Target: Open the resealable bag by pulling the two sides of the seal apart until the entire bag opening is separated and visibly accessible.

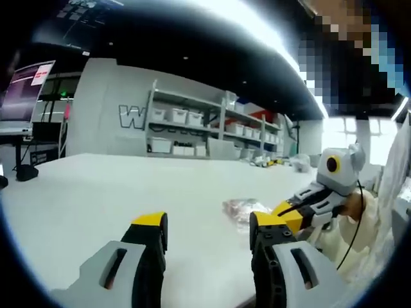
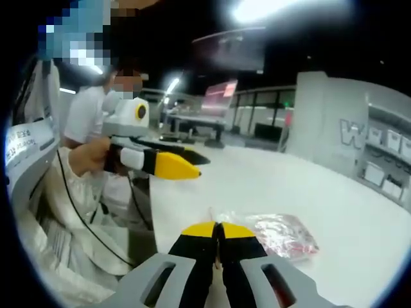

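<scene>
Left gripper (image 1: 209, 234) jaws are spread wide with nothing between them, yellow tips hanging over the white table (image 1: 96, 192). The resealable bag (image 1: 243, 208) lies flat on the table just ahead of the left gripper's right jaw tip, slightly to the right of it, not touched by either left jaw. In the left gripper view the right gripper (image 1: 292, 215) comes in from the right, held by a hand (image 1: 353, 205), its yellow tips right at the near-right edge of the bag; can't tell from here if it's contacting the bag. In the right gripper view the right gripper (image 2: 218, 230) has its jaws pressed together, yellow tips meeting with only a thin seam between them. The bag (image 2: 279, 234) sits just beyond and to the right of those tips, clear plastic with pinkish contents, flat on the table (image 2: 289, 186); a thin edge of it runs up to the tip seam, but I can't tell whether any plastic is actually pinched. In the same view, the left gripper (image 2: 173, 163) floats above the table, ahead and to the left of the right gripper, well apart from the bag, held by a hand (image 2: 87, 160). Background ahead of the left gripper: shelving (image 1: 212, 125) with white bins against a grey wall; a monitor (image 1: 26, 90) far left.
</scene>
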